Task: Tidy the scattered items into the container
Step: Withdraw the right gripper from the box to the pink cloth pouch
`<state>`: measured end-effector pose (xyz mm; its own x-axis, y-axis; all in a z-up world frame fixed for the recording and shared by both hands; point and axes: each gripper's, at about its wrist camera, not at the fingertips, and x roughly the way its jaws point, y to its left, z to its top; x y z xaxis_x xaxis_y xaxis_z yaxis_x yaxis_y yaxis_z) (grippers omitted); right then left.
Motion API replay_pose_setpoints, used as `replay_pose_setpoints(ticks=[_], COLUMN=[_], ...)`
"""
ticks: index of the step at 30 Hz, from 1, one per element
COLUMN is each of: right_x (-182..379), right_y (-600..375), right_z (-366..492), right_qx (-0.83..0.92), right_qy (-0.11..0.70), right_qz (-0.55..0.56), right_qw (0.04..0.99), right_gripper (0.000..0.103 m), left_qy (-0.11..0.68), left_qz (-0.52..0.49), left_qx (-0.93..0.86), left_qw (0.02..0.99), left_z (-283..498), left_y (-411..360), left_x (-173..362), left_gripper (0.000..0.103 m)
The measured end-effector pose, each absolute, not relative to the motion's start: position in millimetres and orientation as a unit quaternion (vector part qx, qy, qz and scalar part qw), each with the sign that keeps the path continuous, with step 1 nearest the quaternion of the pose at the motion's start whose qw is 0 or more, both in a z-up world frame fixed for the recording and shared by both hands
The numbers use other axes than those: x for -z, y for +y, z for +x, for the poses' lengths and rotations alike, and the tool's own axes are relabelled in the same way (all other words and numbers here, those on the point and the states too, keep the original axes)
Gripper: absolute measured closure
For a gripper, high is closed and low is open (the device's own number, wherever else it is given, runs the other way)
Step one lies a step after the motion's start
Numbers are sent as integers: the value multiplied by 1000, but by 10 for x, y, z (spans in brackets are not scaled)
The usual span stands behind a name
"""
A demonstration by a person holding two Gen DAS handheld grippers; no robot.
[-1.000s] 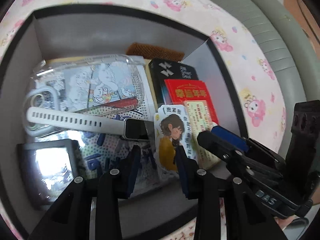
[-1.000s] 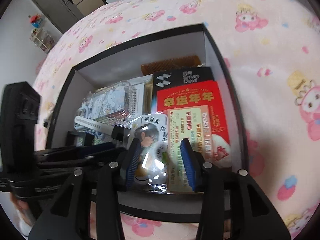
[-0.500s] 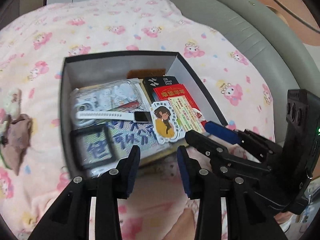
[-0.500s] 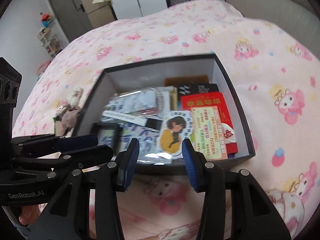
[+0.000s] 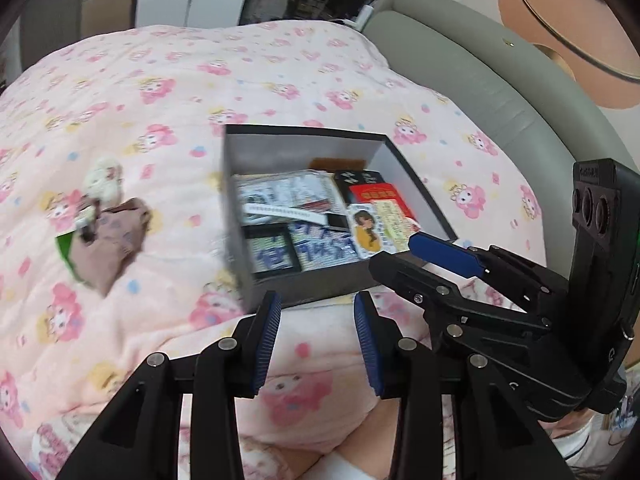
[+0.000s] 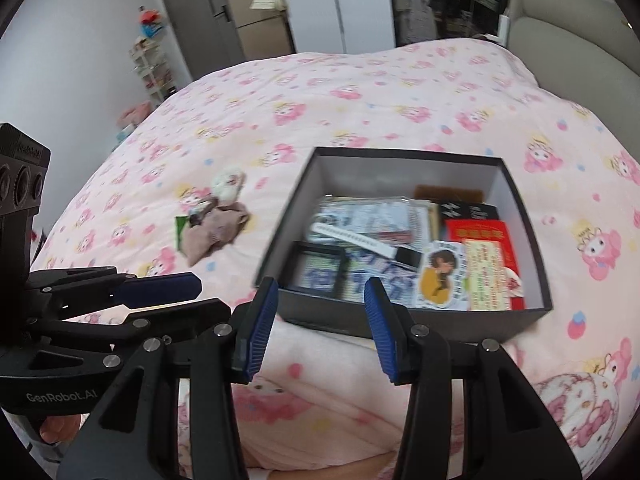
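A black box [image 5: 332, 285] [image 6: 404, 322] with white inner walls sits on the pink bed. It holds several items: a girl sticker [image 5: 365, 229] [image 6: 438, 270], a red packet [image 5: 380, 197] [image 6: 480, 234], a white watch strap [image 5: 288, 213] [image 6: 352, 238] and a black frame [image 5: 272, 254] [image 6: 318, 266]. A brown plush bundle [image 5: 116, 236] [image 6: 212, 230] lies on the bed left of the box. My left gripper [image 5: 316, 336] [image 6: 160, 300] is open and empty, hovering short of the box's near wall. My right gripper [image 6: 320, 330] [image 5: 412, 256] is open and empty beside it.
The pink printed quilt [image 5: 200, 92] [image 6: 360, 92] covers the bed. A grey padded headboard [image 5: 480, 80] [image 6: 560, 32] runs along the right. Cabinets and shelves [image 6: 224, 28] stand beyond the bed's far end.
Both grippers have pulled back up and away from inside the box, open and empty. The box now looks smaller and farther off. The plush bundle on the bed has come into view.
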<state>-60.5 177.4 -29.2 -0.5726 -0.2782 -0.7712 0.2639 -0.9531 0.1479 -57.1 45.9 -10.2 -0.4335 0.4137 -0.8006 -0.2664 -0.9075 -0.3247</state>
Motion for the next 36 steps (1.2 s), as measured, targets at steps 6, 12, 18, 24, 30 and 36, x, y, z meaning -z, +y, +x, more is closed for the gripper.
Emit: replay_pose_setpoints(ticks=[6,12,18,24,30,36], right_x=[286,424,697,1087,1491,1957], right_y=[1331,789,316,-44,-329,-542], right_z=[-593,-772,-1102,-1513,-1901,-2094], right_qx=[882,863,845,829,809,786], right_qy=[13,30,25,30,54,71], right_qz=[436,449,469,500,529,556], right_qw=[180,228,255,250,250,260], right_gripper=[57,57,57,57,47,41], left_qy=[-91,-118,-167,-242,-291,-327], left_qz=[-488,-484,-493,-517,-520,-543], left_qx=[-851,-859,-852,-821,-802,-772], left_qw=[173,120,59,-14,-43,-43], left_z=[-466,-433,-590,-1053,-1379,-1382], left_y=[34,-492,-1013,-1501,-1757,-1928], left_x=[115,218,495,1013,1400,1691], left_gripper=[69,69,68,68,68,68])
